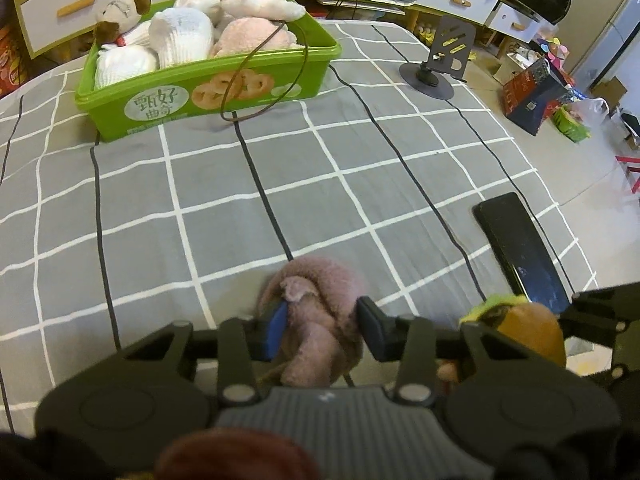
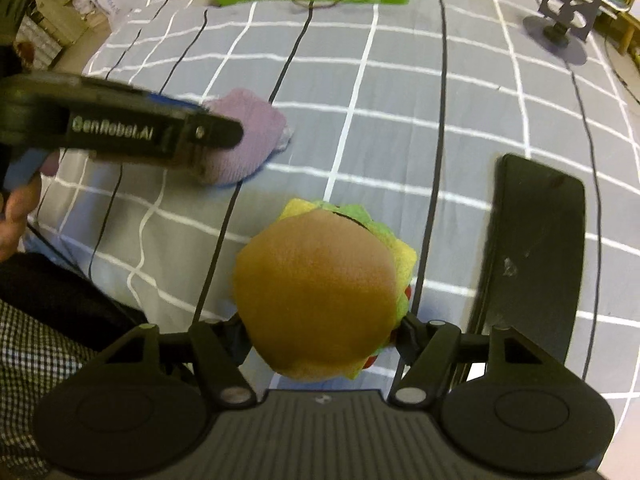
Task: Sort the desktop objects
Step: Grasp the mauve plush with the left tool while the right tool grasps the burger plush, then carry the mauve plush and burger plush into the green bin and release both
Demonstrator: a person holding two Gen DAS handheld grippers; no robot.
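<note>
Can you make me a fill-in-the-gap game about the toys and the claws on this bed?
1. The left claw squeezes a fuzzy toy coloured ____.
2. The right claw sits around a plush ____.
3. The green box far across the checked sheet is full of soft ____.
4. Beside the burger lies a flat black ____.

Missing words: pink; burger; toys; phone

Cluttered home room. White drawer units (image 1: 60, 8) with wooden handles line the wall. Boxes and bags (image 1: 536, 92) crowd the floor beside a checked-cloth counter (image 1: 320, 184).
</note>
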